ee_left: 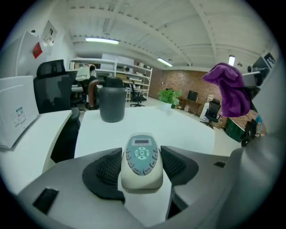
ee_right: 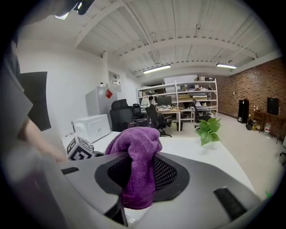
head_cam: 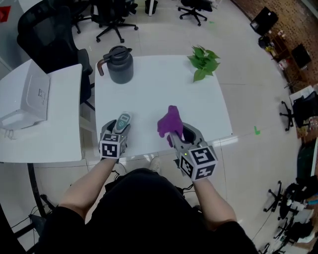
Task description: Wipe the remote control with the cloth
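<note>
My left gripper (head_cam: 118, 130) is shut on a white remote control (ee_left: 142, 160) with a teal button face; both pads press its sides. In the head view the remote control (head_cam: 122, 122) sticks out of the jaws above the near edge of the white table (head_cam: 164, 84). My right gripper (head_cam: 178, 134) is shut on a purple cloth (ee_right: 136, 164), which bunches up above the jaws. The purple cloth (head_cam: 169, 124) hangs over the table's front, a hand's width to the right of the remote. It also shows as a purple cloth (ee_left: 229, 89) at the right of the left gripper view.
A dark grey jug (head_cam: 119, 64) stands at the table's far left and a small green plant (head_cam: 203, 60) at the far right. A white box (head_cam: 25, 94) rests on the side table at left. Office chairs (head_cam: 112, 15) stand beyond.
</note>
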